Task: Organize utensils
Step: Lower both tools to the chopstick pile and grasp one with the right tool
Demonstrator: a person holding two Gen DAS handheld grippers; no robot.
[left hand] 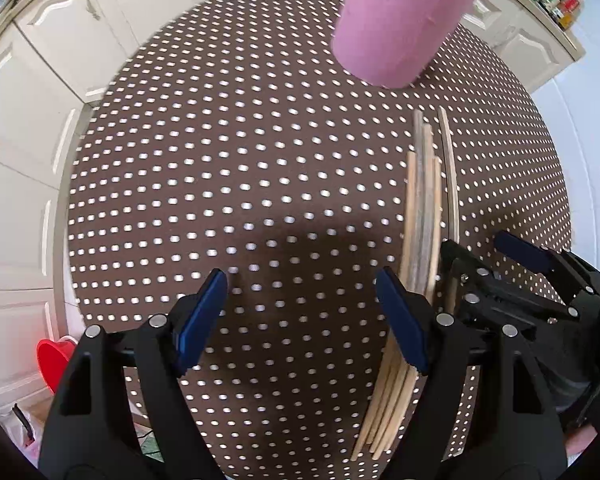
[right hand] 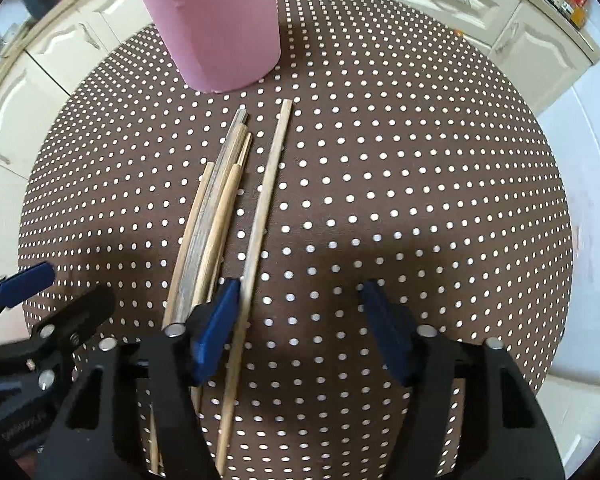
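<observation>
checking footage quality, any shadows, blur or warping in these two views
Left wrist view: a dark shadow on the dotted tablecloth ahead of the left gripper; the pink cup looks slightly soft and the chopsticks bow from fisheye. Right wrist view: similar shadow near the right gripper, cabinets curve at the edges.

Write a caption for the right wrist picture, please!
Open right tongs hover over wooden chopsticks on a dotted brown tablecloth, near a pink cup.
</observation>
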